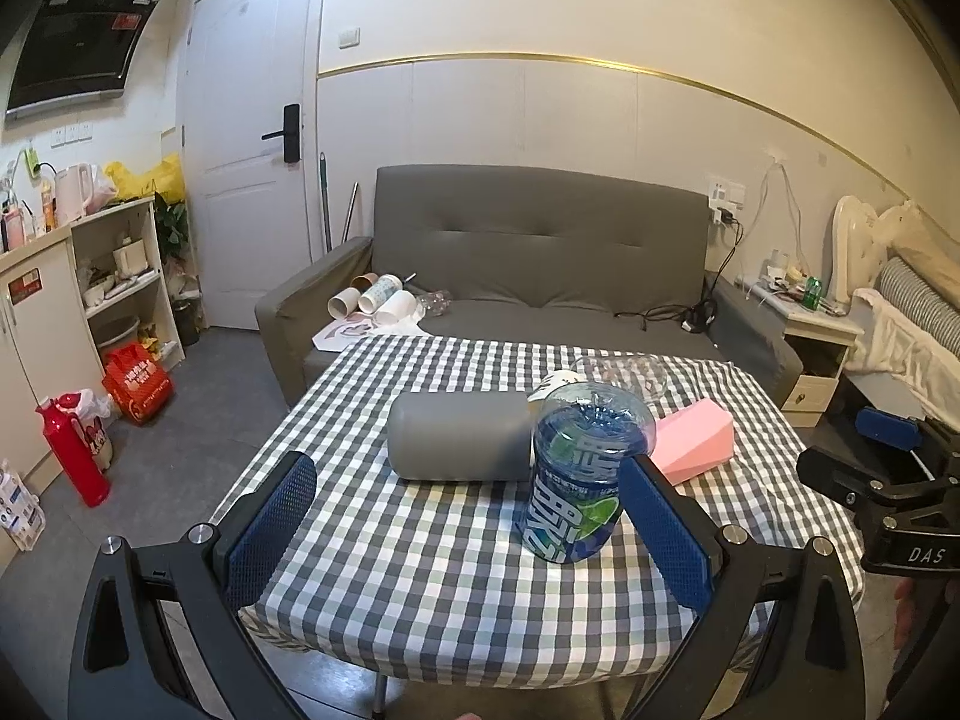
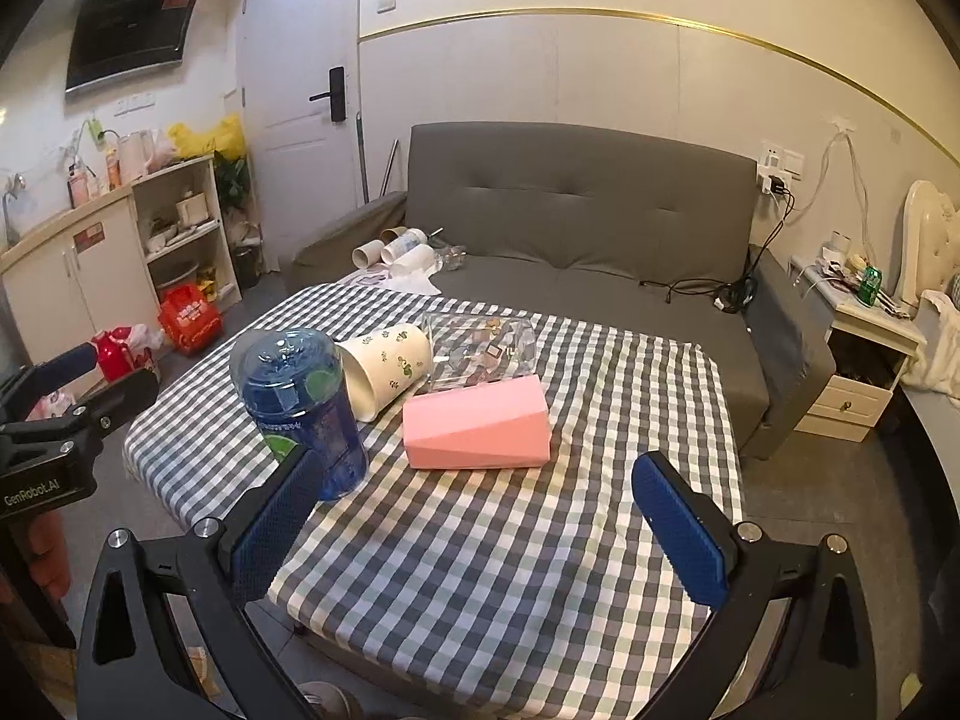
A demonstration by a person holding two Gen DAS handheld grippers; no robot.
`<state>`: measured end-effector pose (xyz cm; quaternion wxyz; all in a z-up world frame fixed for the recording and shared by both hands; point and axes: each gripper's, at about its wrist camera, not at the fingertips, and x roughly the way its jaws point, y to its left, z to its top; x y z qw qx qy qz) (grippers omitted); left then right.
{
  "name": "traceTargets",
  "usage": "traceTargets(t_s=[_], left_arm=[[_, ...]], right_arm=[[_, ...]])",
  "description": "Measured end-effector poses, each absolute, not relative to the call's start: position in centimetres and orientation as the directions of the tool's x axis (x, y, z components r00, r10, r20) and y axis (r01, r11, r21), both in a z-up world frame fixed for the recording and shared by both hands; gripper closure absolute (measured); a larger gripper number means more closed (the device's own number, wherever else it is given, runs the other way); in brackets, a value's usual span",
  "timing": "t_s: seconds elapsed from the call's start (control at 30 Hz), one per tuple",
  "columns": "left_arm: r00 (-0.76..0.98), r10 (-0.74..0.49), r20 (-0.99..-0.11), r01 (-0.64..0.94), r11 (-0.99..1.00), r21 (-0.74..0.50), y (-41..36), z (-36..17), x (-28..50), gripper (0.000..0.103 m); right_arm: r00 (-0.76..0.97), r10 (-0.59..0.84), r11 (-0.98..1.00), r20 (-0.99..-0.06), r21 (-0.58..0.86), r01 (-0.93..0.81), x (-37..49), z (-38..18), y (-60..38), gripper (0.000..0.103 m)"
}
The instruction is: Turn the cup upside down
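A blue see-through cup (image 1: 576, 474) with a printed label stands base up on the checked table; it also shows in the right wrist view (image 2: 300, 408). A grey cup (image 1: 459, 435) lies on its side left of it. A cream flowered cup (image 2: 387, 369) lies on its side behind it, mostly hidden in the left wrist view. A clear cup (image 2: 480, 351) and a pink cup (image 2: 477, 423) lie on their sides to the right. My left gripper (image 1: 468, 531) is open and empty, its right finger close beside the blue cup. My right gripper (image 2: 480, 531) is open and empty in front of the pink cup.
The checked tablecloth (image 1: 420, 588) covers a small table. A grey sofa (image 1: 540, 252) with several cups on its seat stands behind. A cabinet (image 1: 54, 294) and a red flask (image 1: 72, 450) are at the left, a nightstand (image 1: 810, 348) at the right.
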<state>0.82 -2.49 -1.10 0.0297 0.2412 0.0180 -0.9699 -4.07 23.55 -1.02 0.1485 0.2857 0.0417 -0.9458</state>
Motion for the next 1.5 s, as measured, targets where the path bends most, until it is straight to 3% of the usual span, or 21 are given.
traceTargets(t_s=[1.5], left_arm=[[-0.877,-0.039,-0.479,0.053,-0.998,-0.017,-2.15,-1.17,0.81,0.0]], right_arm=[[-0.781,-0.258,-0.95,-0.568,0.003,0.312,-3.86,-1.44,22.8,0.0]])
